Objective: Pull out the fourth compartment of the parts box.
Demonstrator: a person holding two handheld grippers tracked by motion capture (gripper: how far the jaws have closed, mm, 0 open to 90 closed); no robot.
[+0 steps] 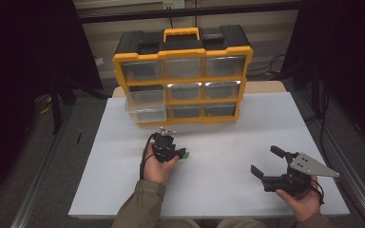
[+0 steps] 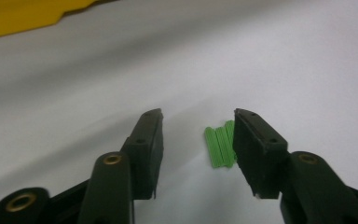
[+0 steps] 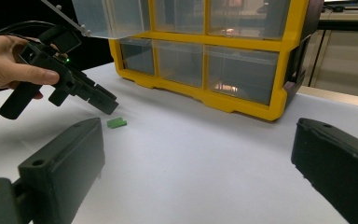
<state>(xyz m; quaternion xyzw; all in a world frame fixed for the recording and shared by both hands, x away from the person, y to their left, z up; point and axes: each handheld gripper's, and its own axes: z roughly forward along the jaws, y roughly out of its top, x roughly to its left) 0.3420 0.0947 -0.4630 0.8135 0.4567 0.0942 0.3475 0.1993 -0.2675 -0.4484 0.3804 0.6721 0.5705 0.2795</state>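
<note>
Left gripper (image 2: 198, 122) poised over a small green ribbed plastic block (image 2: 220, 145) on the white table (image 1: 228, 142)

The block lies flat on the table in front of the yellow-framed organiser with clear plastic drawers (image 1: 183, 76); it sits between the left gripper's jaws, which stand part open, against the right-hand one with a gap to the other, not clamped. Nearer the table's edge, well apart, the right gripper (image 1: 265, 161) rests in the person's hand with its jaws spread wide and nothing in them

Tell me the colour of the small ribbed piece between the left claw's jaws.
Green. The piece shows best in the left gripper view, lying on the white table.
</note>
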